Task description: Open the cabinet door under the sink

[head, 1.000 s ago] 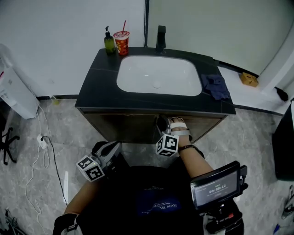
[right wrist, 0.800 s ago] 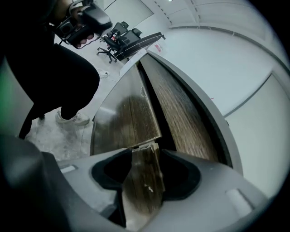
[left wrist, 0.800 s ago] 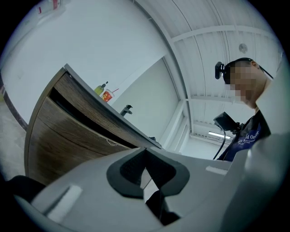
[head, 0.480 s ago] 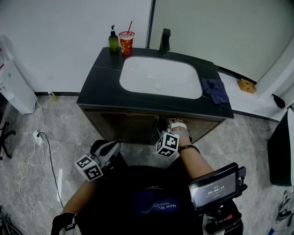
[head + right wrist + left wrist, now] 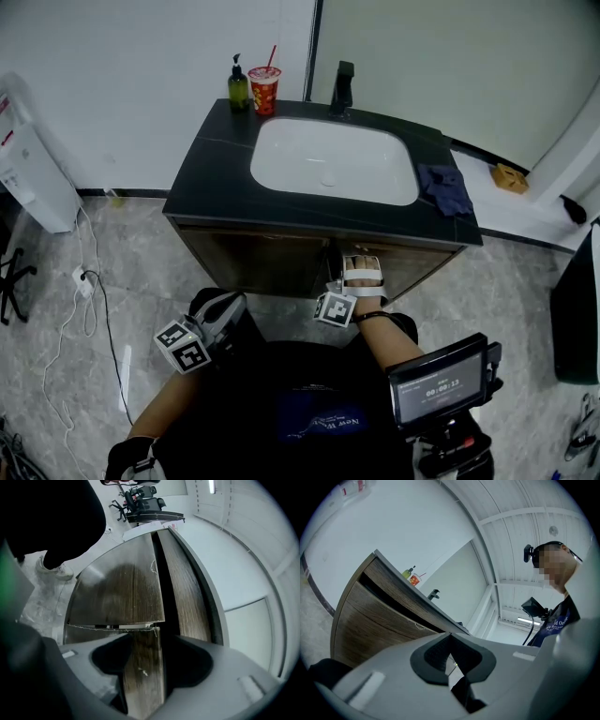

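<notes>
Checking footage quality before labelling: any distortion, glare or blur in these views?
Head view: sharp, evenly lit, faint sheen on the countertop. Left gripper view: strong fisheye bending, dark corners. Right gripper view: same bending, glare on the cabinet front.

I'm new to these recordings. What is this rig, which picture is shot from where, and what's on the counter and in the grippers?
There is no robot here. A person holds a hand-held gripper in each hand, and the marker cubes are part of them. The wide picture comes from a camera on the person's head, looking down at a sink cabinet. On the counter stand a bottle, a cup with a straw and a faucet. A dark cloth lies right of the basin. The other two pictures come from cameras riding on the grippers. The right hand-held gripper is clamped on the edge of the door under the sink. The left hand-held gripper is shut on nothing, low beside the person.
</notes>
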Motion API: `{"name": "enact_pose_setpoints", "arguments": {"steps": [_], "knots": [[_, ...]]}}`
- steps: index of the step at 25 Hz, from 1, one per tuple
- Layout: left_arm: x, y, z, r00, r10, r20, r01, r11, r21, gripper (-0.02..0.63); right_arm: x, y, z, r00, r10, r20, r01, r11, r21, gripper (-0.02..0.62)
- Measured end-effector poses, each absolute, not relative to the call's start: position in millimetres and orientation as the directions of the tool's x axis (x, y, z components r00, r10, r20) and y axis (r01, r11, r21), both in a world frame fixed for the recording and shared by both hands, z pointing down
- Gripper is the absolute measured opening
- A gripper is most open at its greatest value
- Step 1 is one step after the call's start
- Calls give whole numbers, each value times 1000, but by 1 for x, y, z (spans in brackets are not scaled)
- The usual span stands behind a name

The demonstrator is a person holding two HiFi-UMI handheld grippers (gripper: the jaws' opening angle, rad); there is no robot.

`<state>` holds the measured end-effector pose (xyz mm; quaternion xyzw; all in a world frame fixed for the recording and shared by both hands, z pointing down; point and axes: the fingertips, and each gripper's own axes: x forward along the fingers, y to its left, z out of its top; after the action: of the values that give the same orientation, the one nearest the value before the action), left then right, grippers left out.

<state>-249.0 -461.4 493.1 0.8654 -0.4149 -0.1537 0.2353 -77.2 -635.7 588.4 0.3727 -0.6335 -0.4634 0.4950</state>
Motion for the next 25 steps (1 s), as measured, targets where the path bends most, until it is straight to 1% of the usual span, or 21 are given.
{"name": "enact_pose_setpoints", "arguments": {"steps": [1,3,5,7,12,20,25], "knots": [[-248,-461,494,610,-789,-70,-644,-546,535,6,-77,-636,588,-233,-922,309,-26,323,946,247],[-246,-461,494,615,-785,-69,-642,-550,535,6,-78,-637,592,-233,-883,408,-28,426,904,247],[-246,-460,494,616,-785,-70,-640,-551,536,6,-75,-637,598,-205,-852,482,15,490,872,258],[-248,-460,494,614,-786,-72,-640,-549,538,6,-73,-636,600,-185,-836,517,39,519,854,259],[-244,-462,496,620,-781,-73,-635,-554,539,6,-74,-631,601,-195,-769,609,43,613,789,259],[-245,-460,493,618,-783,-76,-638,-555,533,6,-74,-628,599,-228,-722,653,20,667,745,255],[-247,-457,490,618,-782,-77,-638,-557,532,6,-74,-625,597,-223,-691,688,22,702,712,255]]}}
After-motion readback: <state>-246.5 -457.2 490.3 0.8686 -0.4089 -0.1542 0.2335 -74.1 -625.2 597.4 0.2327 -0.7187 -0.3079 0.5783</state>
